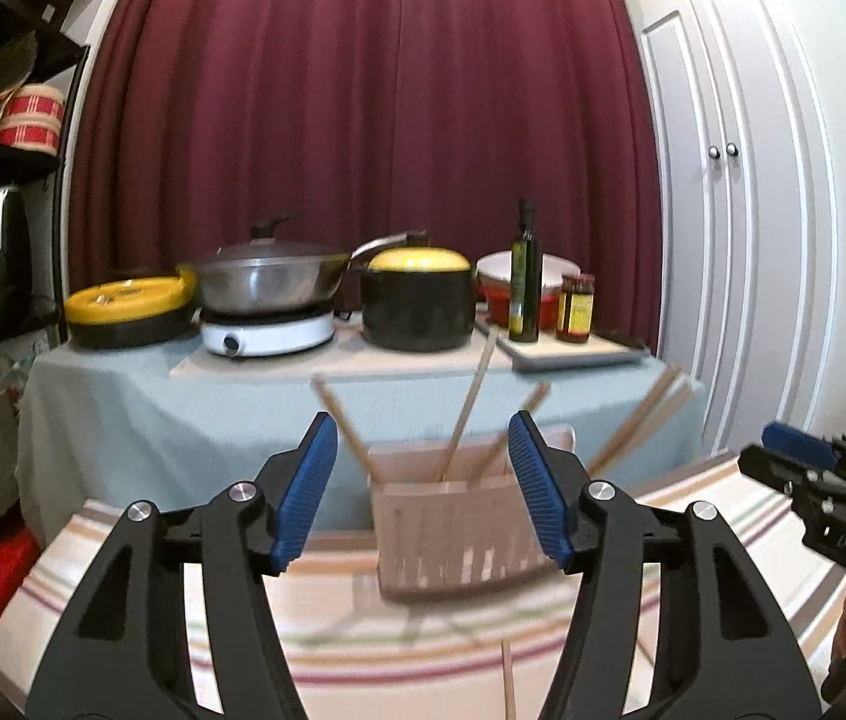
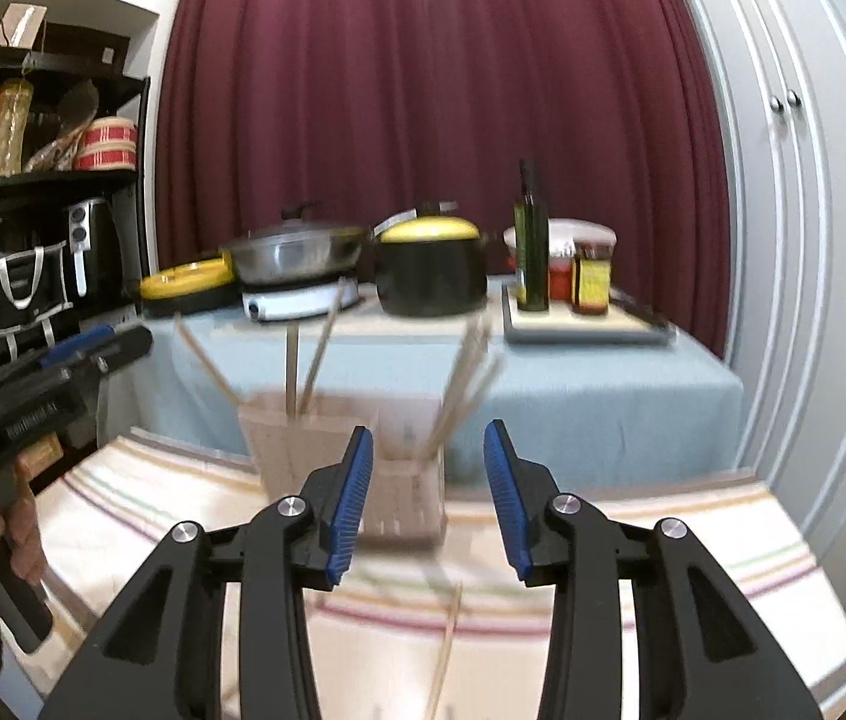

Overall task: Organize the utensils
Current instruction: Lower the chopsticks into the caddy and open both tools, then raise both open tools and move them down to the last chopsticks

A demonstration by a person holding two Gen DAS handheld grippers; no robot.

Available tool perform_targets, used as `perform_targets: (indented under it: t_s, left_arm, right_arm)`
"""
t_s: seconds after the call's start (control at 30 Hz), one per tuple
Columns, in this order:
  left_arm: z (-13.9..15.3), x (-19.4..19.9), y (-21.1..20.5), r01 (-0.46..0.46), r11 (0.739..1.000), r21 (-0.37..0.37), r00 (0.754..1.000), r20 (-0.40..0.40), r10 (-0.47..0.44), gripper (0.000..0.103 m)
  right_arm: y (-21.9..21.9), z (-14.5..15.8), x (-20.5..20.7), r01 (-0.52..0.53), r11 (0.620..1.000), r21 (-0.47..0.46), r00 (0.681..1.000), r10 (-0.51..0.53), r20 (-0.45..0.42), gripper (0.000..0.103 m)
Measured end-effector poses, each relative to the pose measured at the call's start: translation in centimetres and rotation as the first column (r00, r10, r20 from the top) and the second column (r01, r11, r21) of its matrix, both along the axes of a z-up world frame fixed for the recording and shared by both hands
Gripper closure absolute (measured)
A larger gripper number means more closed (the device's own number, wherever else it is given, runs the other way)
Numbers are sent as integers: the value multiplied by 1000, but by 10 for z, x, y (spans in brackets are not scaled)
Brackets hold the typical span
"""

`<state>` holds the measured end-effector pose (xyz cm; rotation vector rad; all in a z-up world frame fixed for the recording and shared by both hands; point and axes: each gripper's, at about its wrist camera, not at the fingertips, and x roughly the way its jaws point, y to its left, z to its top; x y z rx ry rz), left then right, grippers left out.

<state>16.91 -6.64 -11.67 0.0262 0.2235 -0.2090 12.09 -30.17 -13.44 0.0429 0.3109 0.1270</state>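
A beige slotted utensil holder (image 1: 453, 534) (image 2: 351, 468) stands on the striped cloth, with several wooden chopsticks (image 1: 466, 405) (image 2: 315, 354) leaning out of it. One loose chopstick (image 1: 507, 678) (image 2: 446, 654) lies on the cloth in front of it. My left gripper (image 1: 423, 480) is open, its blue pads on either side of the holder and short of it. My right gripper (image 2: 428, 480) is open too, just in front of the holder's right half. Each gripper shows at the edge of the other's view, the right gripper (image 1: 807, 456) and the left gripper (image 2: 93, 348). The image is motion-blurred.
Behind stands a table with a blue cloth (image 1: 243, 414) carrying a wok on a hotplate (image 1: 270, 300), a yellow-lidded black pot (image 1: 419, 300), an oil bottle (image 1: 525, 282), a jar (image 1: 576, 307) and a tray (image 1: 573, 354). Dark shelves (image 2: 45, 180) are at left, white cupboard doors (image 1: 741, 180) at right.
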Motion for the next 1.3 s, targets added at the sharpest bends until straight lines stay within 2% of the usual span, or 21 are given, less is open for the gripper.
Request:
perform_targets:
  t_s: [0.2, 0.5, 0.93, 1.03, 1.13, 1.23, 1.27, 1.3]
  left_arm:
    - [-28, -25, 11, -31, 999, 9, 997, -67, 31, 45]
    - [-72, -61, 33, -98, 995, 31, 984, -144, 102, 45]
    - [-124, -101, 29, -73, 995, 69, 969, -233, 87, 45]
    - [-135, -105, 26, -56, 996, 69, 963, -259, 72, 45]
    - [-143, -108, 24, -50, 997, 62, 960, -274, 65, 45]
    - [-149, -111, 21, -40, 998, 58, 956, -290, 55, 45]
    - [-152, -112, 19, -36, 998, 59, 954, -295, 52, 45]
    - [-155, -114, 18, -28, 998, 60, 952, -302, 45, 45]
  right_arm:
    - [1, -42, -29, 9, 1000, -15, 997, -10, -73, 64]
    - [8, -92, -68, -5, 998, -70, 993, -3, -122, 64]
    - [17, -142, -85, -37, 998, -52, 977, 25, -210, 64]
    - [13, -148, -83, -29, 999, -31, 972, 20, -235, 67]
    - [11, -153, -83, -22, 1000, -18, 967, 17, -254, 75]
    - [7, -154, -85, -20, 1000, -14, 967, 16, -253, 88]
    - [7, -154, -85, -22, 1000, -12, 967, 18, -254, 95]
    - [6, -154, -86, -23, 1000, -14, 967, 19, -252, 96]
